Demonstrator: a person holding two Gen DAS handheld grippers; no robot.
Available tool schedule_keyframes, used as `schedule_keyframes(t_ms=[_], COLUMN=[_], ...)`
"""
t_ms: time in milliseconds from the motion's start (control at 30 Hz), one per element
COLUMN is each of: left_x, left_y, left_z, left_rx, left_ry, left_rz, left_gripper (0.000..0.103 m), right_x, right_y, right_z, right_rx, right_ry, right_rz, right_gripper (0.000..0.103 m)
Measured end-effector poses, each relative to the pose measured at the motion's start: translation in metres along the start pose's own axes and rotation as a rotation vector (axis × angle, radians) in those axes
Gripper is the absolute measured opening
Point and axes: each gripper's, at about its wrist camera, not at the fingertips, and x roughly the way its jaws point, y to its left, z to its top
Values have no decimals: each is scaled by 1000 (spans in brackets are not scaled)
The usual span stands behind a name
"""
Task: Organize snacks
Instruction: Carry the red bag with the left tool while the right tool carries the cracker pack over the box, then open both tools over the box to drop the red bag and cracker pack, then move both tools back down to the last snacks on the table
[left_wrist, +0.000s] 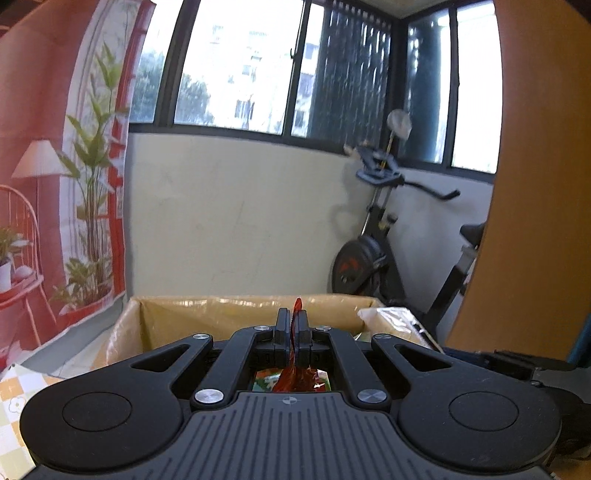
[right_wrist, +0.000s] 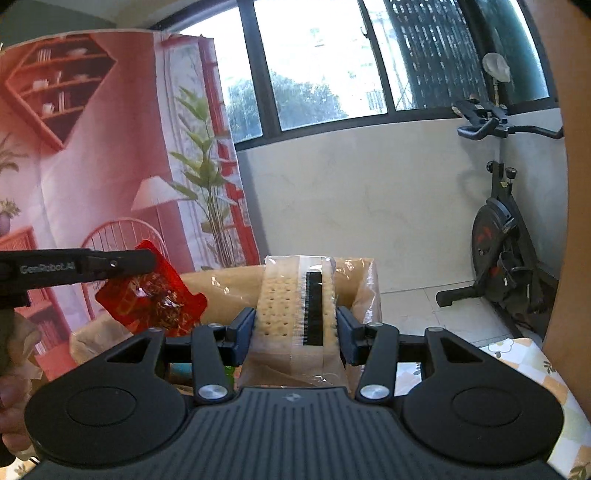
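My left gripper (left_wrist: 294, 325) is shut on a thin red snack packet (left_wrist: 296, 376), held edge-on above the open cardboard box (left_wrist: 177, 314). The same packet shows flat and red in the right wrist view (right_wrist: 155, 295), hanging from the left gripper's fingers (right_wrist: 110, 264) at the left. My right gripper (right_wrist: 295, 325) is shut on a clear-wrapped pack of crackers (right_wrist: 280, 306), held upright in front of the box (right_wrist: 221, 284). The crackers' end also shows at the right of the left wrist view (left_wrist: 391, 317).
A printed red room backdrop (right_wrist: 92, 166) hangs at the left. An exercise bike (right_wrist: 506, 236) stands by the white wall under the window. A checked floral tablecloth (right_wrist: 524, 365) covers the table at lower right. A brown wooden panel (left_wrist: 535, 184) fills the right edge.
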Motion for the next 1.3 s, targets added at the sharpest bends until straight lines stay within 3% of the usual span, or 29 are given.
schedule_keyframes(t_ms=[100, 167, 200, 600, 900, 1100, 1300], left_x=[4, 1, 0, -44, -93, -101, -92], left_y=[1, 2, 2, 24, 48, 59, 75], left_z=[-1, -1, -1, -4, -44, -82, -117], left_rx=[12, 32, 40, 1, -58, -83, -130], left_ry=[38, 34, 25, -5, -28, 25, 113], left_rz=[-16, -13, -8, 9, 49, 94, 128], left_gripper=[15, 51, 56, 57, 57, 57, 56], right_x=[7, 11, 12, -29, -73, -87, -82], right_y=[0, 0, 1, 7, 8, -1, -15], right_z=[-4, -6, -6, -20, -60, -95, -131], right_rx=[-24, -37, -43, -60, -67, -29, -6], right_ry=[12, 19, 17, -71, -147, -148, -78], right_rz=[-16, -28, -34, -51, -72, -104, -152], right_gripper=[52, 52, 57, 59, 59, 59, 59])
